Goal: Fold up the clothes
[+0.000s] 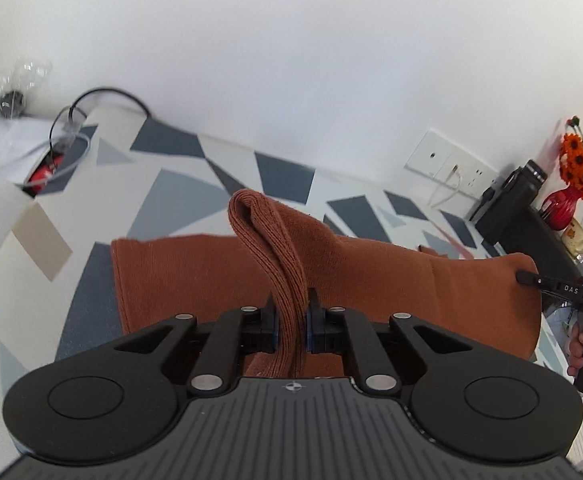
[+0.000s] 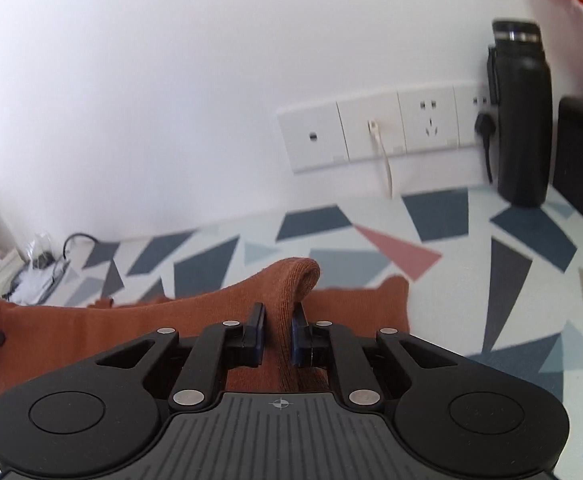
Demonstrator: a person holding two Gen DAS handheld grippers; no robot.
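Rust-brown knit garment [image 1: 195, 276] edge clamped in left claw [image 1: 290, 304] and right claw [image 2: 278, 322], patterned tabletop [image 2: 491, 292] clear beyond.

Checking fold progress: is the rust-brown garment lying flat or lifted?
Lifted. The garment rises in bunched ridges pinched by the left gripper and right gripper; the rest drapes onto the patterned tabletop.

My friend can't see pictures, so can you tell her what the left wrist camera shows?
The left gripper is shut on a raised fold of the rust-orange garment, which lies on a tabletop patterned with grey and blue shapes. At the right edge, the right gripper pinches another part of the same cloth.
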